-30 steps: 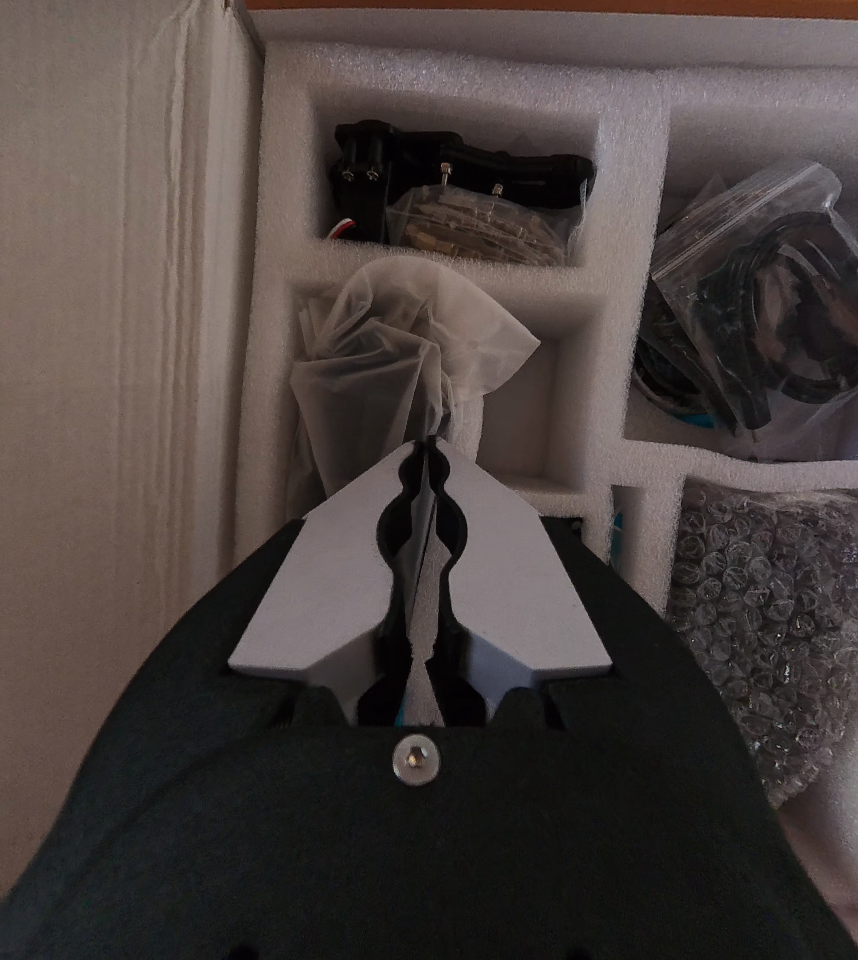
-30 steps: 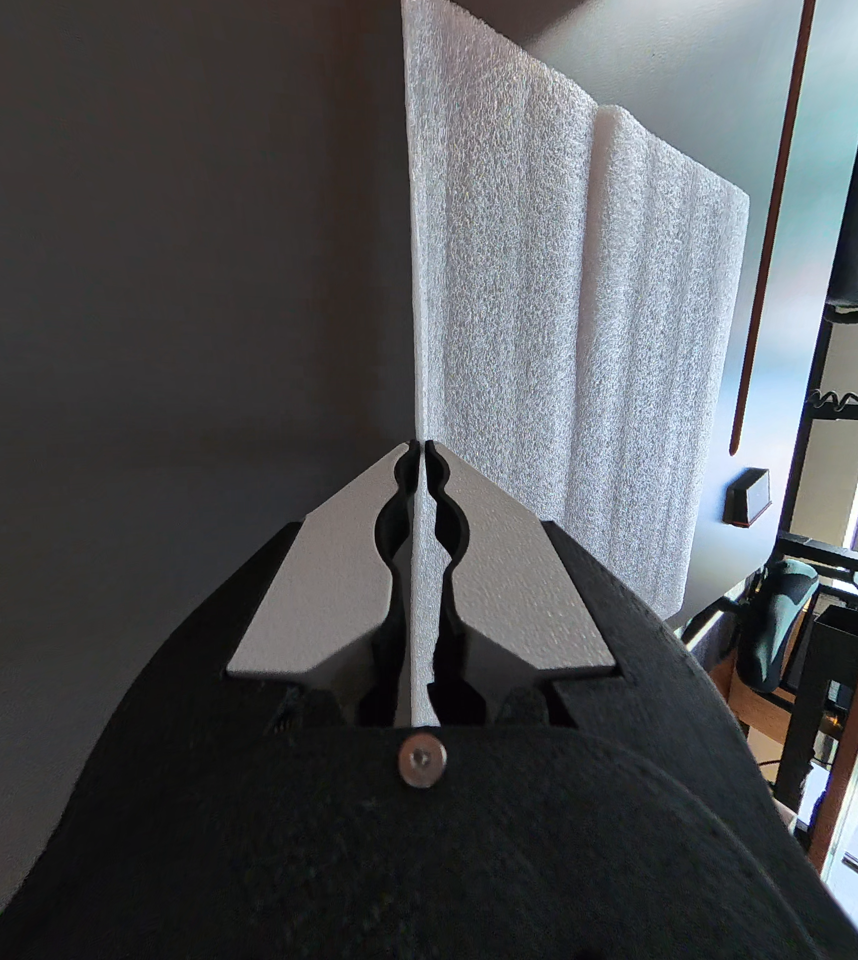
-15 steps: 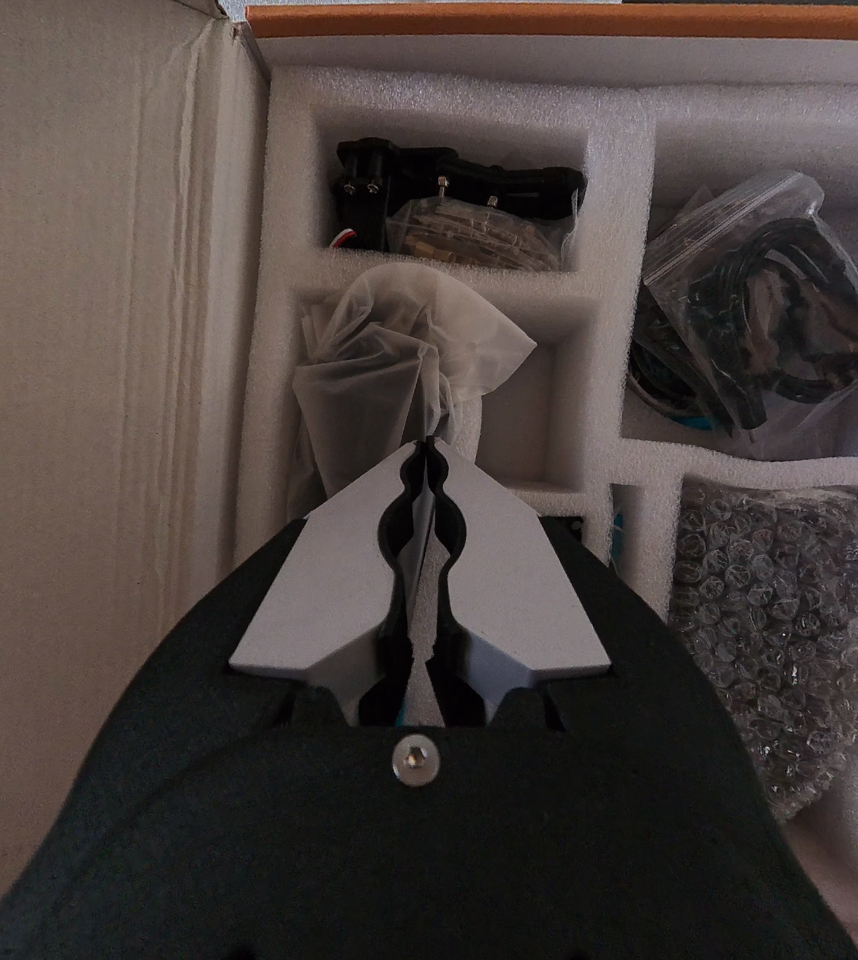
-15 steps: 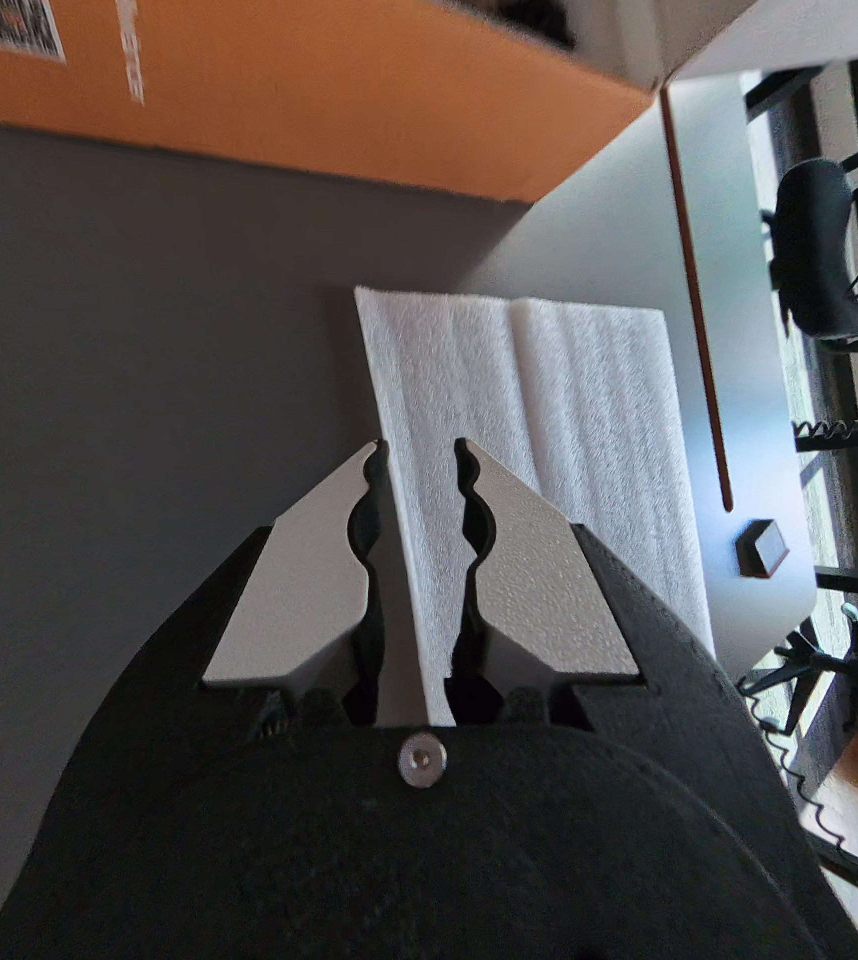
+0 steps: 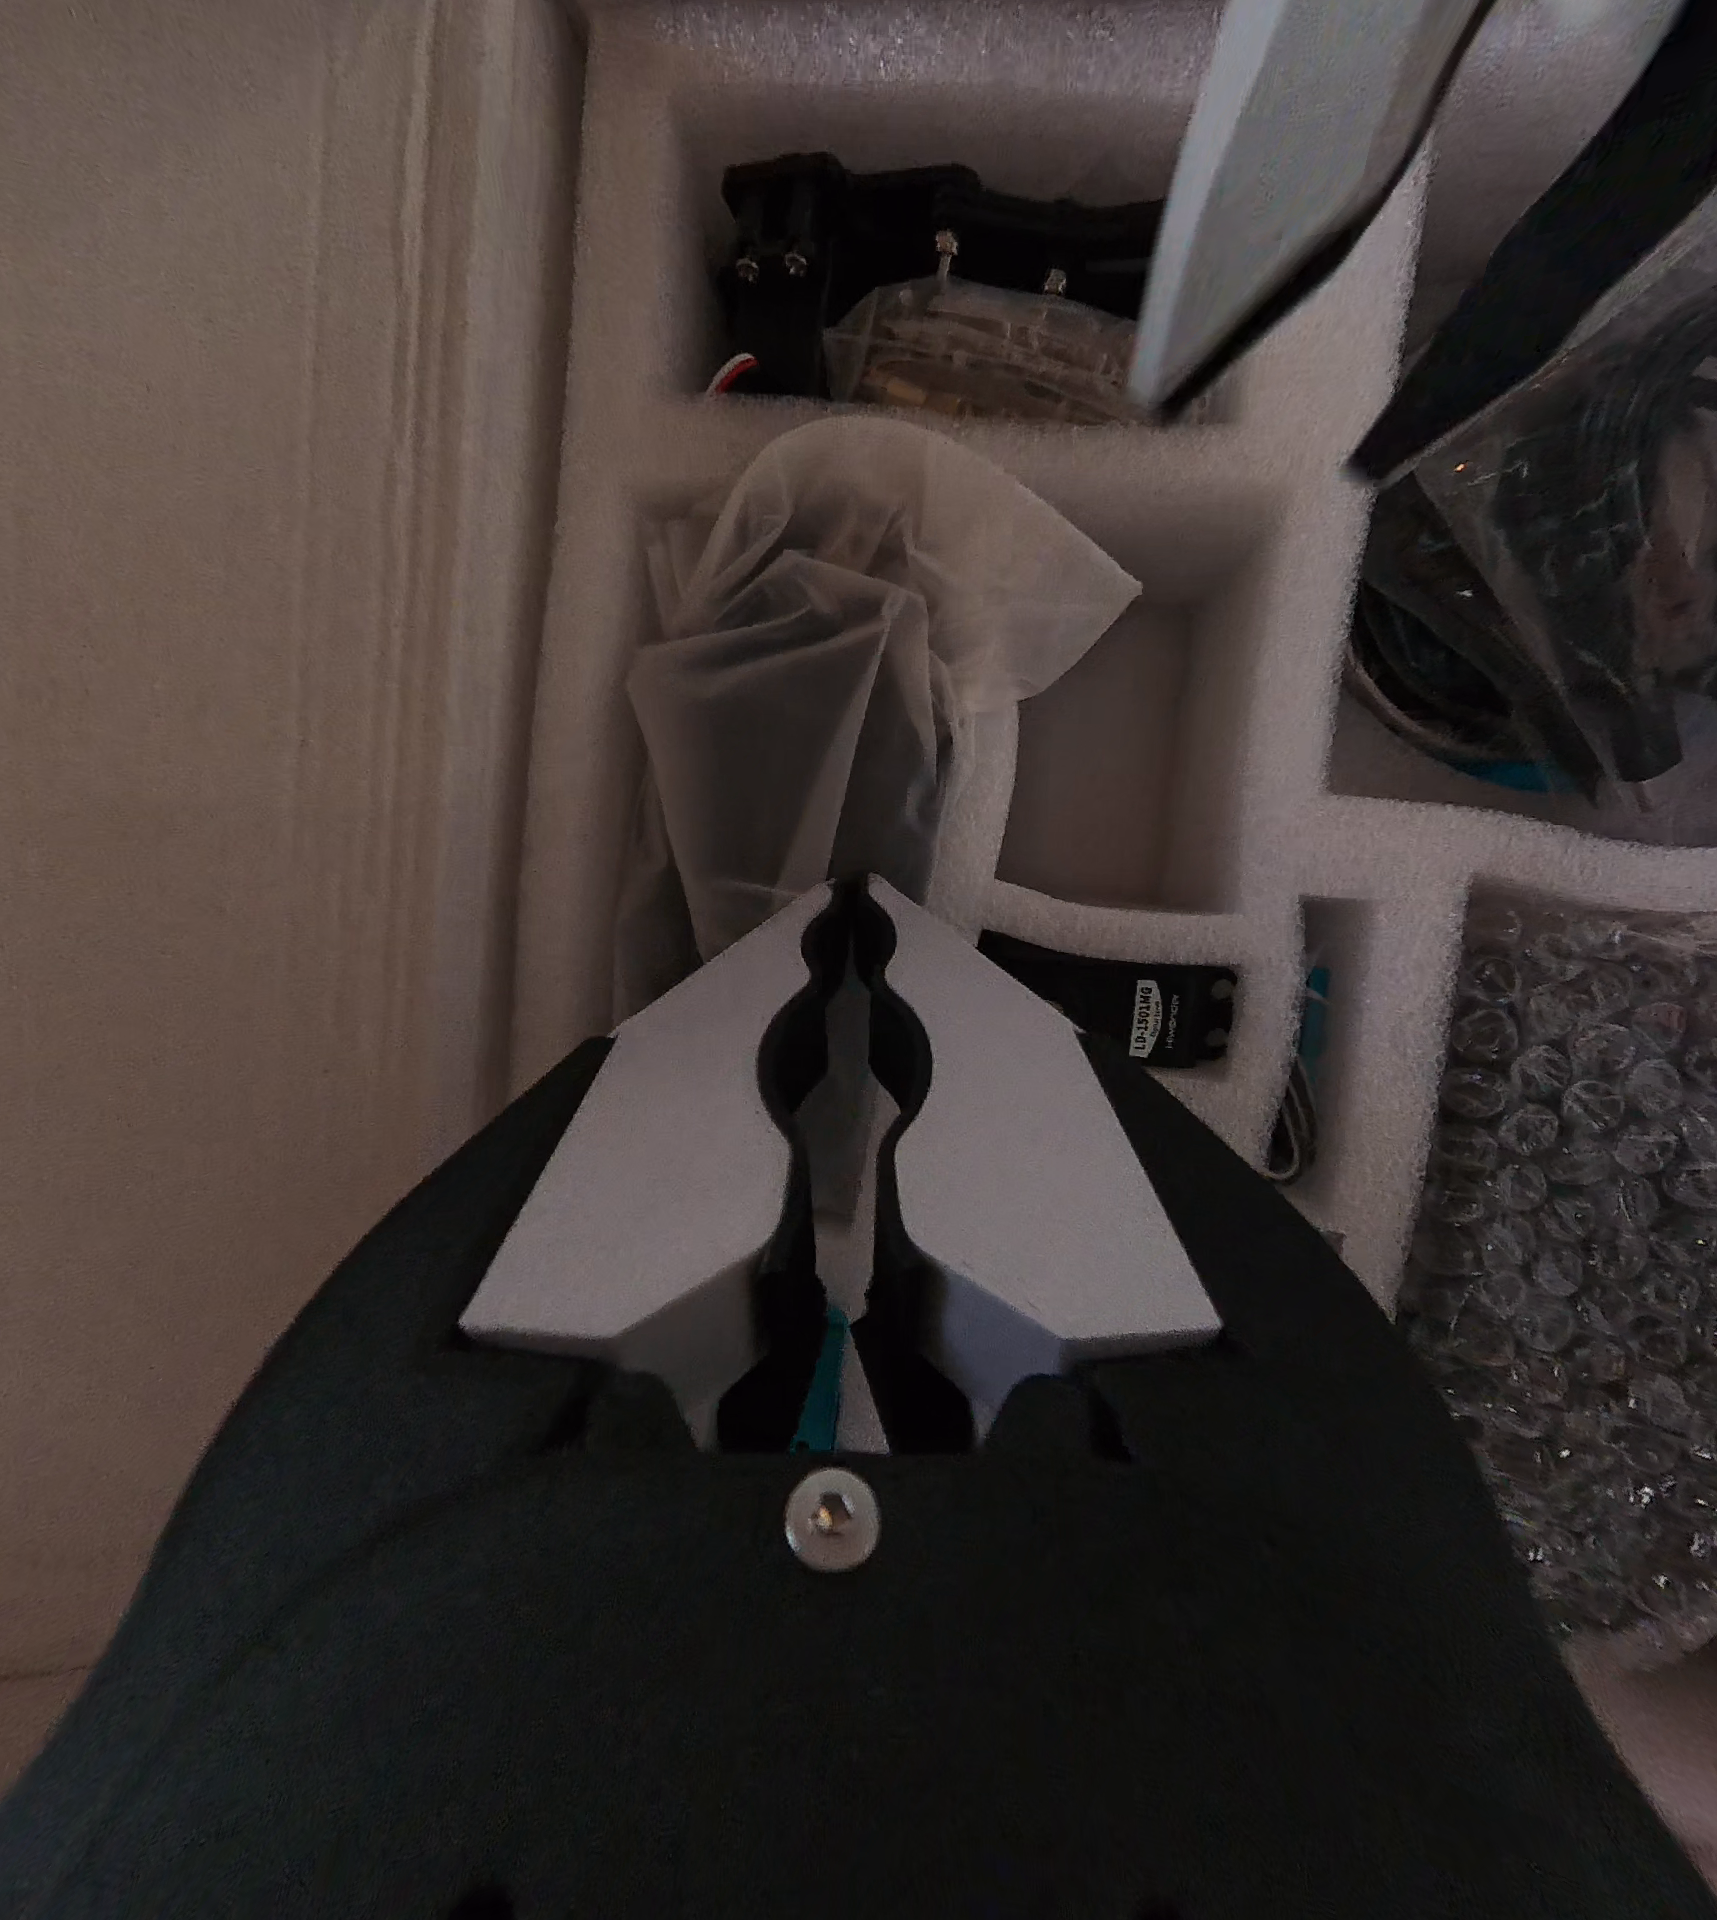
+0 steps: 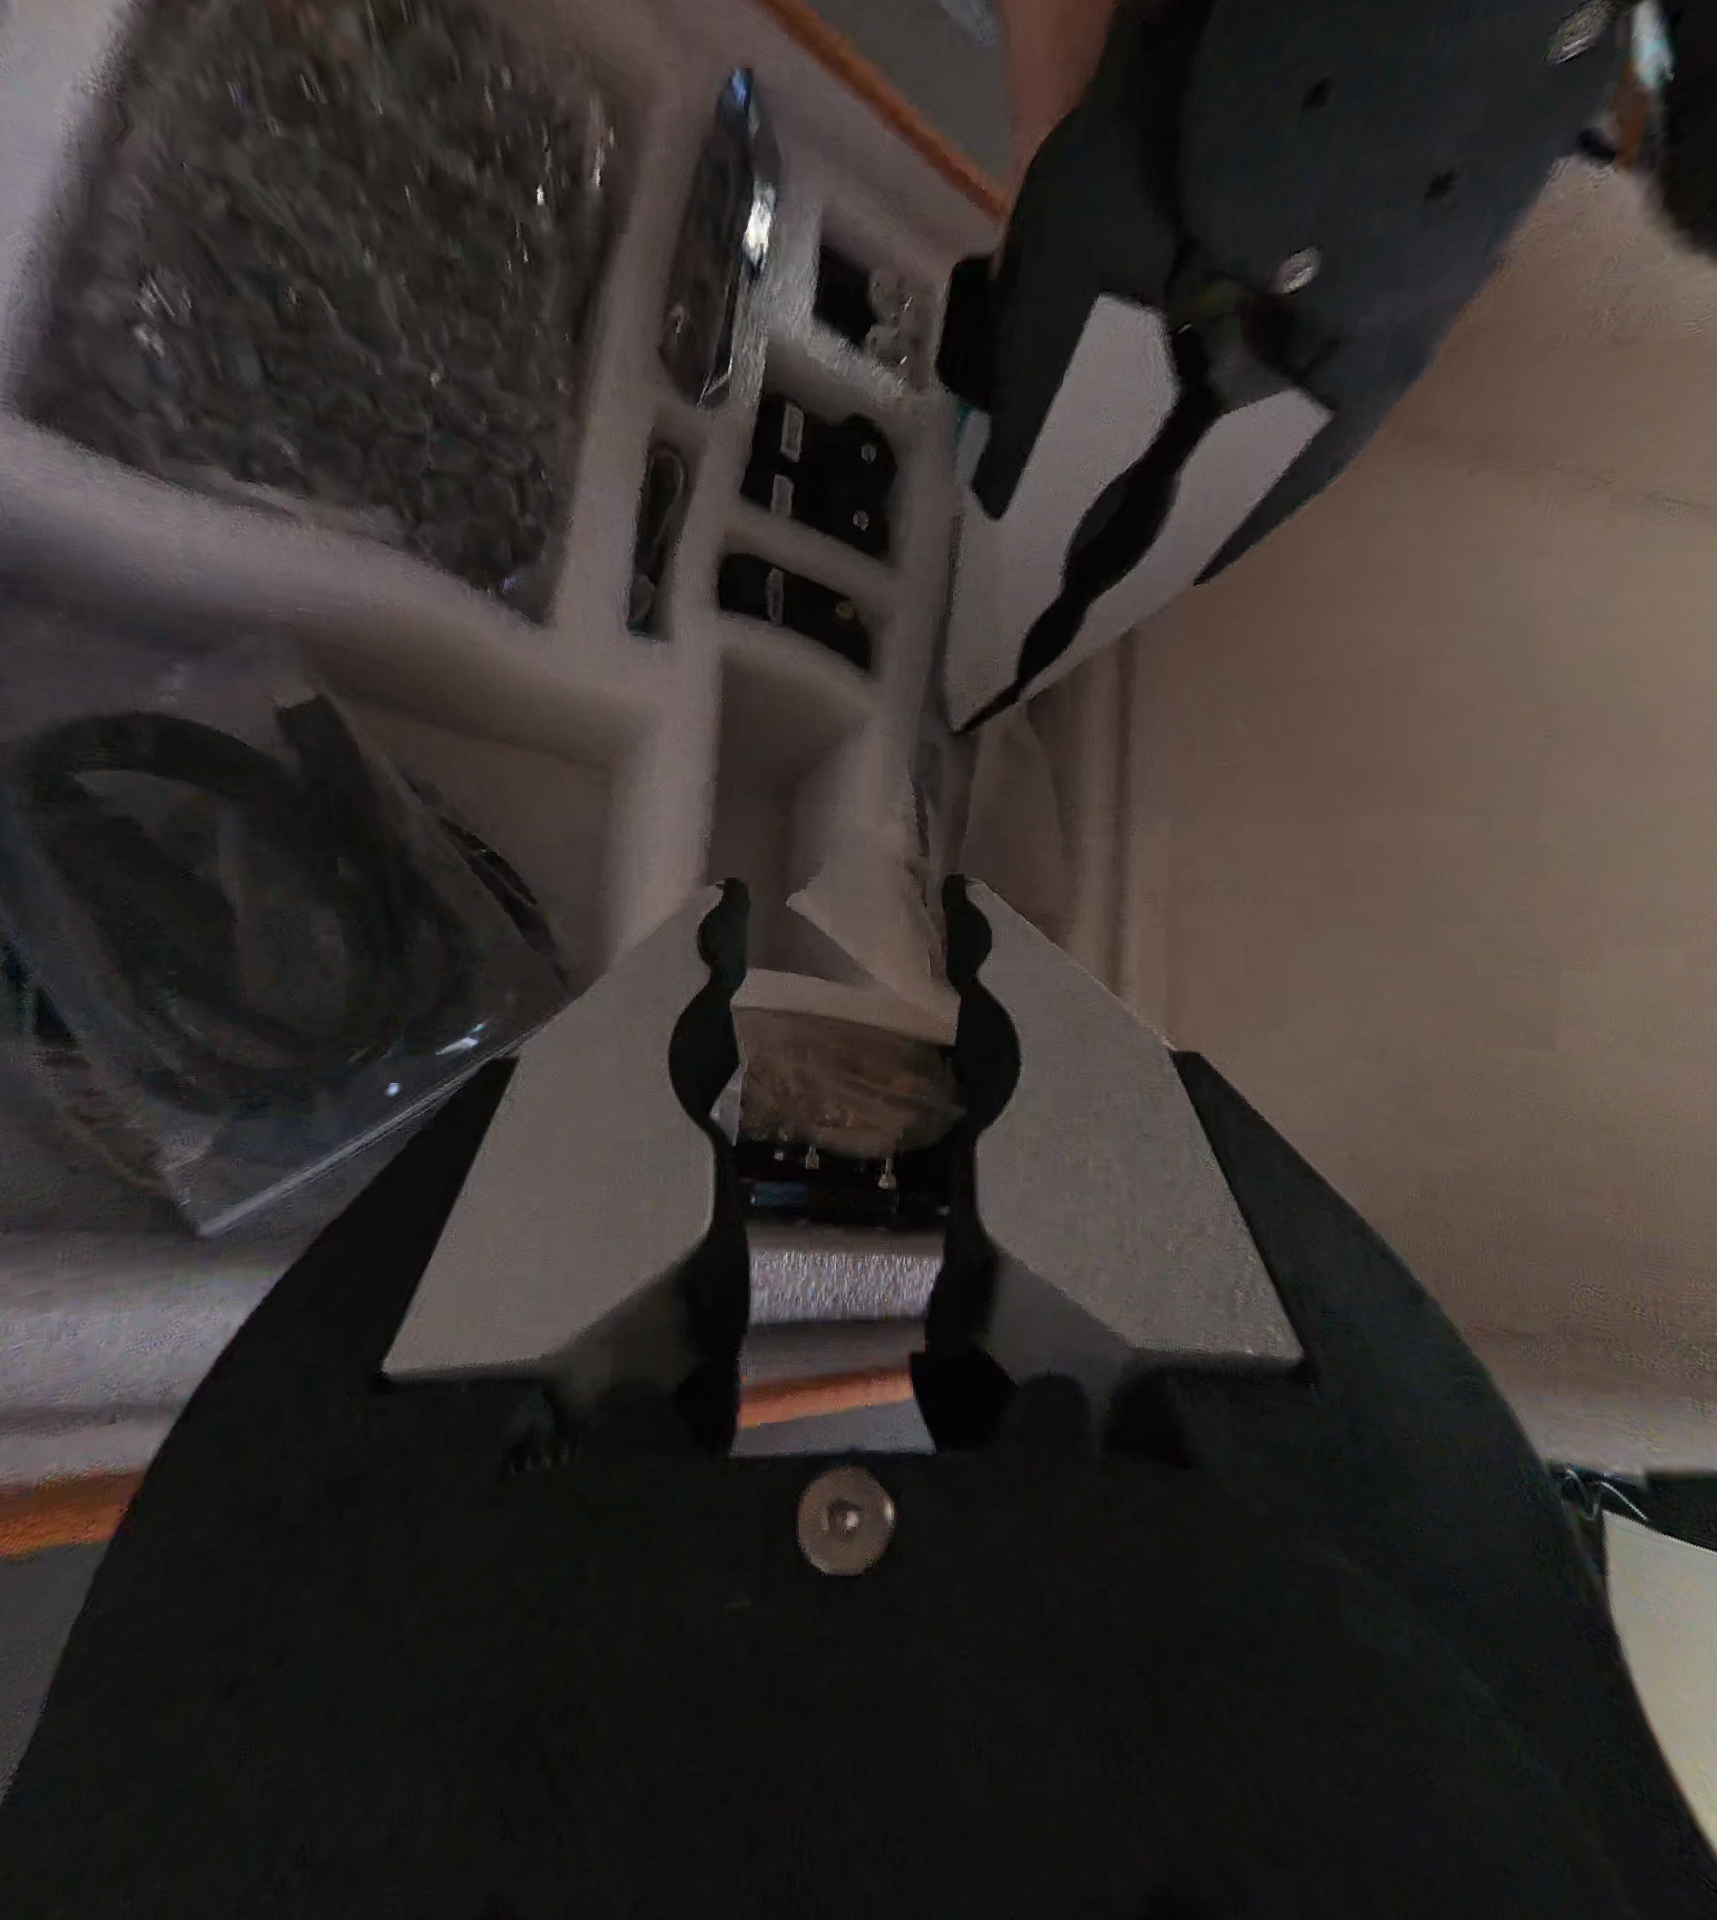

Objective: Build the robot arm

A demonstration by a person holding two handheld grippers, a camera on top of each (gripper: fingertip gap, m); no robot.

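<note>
My left gripper is shut on a crumpled translucent plastic bag that stands in a middle compartment of a white foam insert. My right gripper is open and empty. It hovers over the same insert, with its jaws on either side of the bag's top but not touching it. One of its fingers reaches in from the top right of the left wrist view. The left gripper shows in the upper right of the right wrist view.
The insert sits in a cardboard box with a tall wall to the left. Other compartments hold black parts with screws, a zip bag of black cables, a bubble-wrap packet and black servos. My right fingertips sit around 9 cm from my left ones.
My right gripper opened, let go of the white foam sheet and swung over the box towards the bag. My left gripper kept its grip and stayed almost still.
</note>
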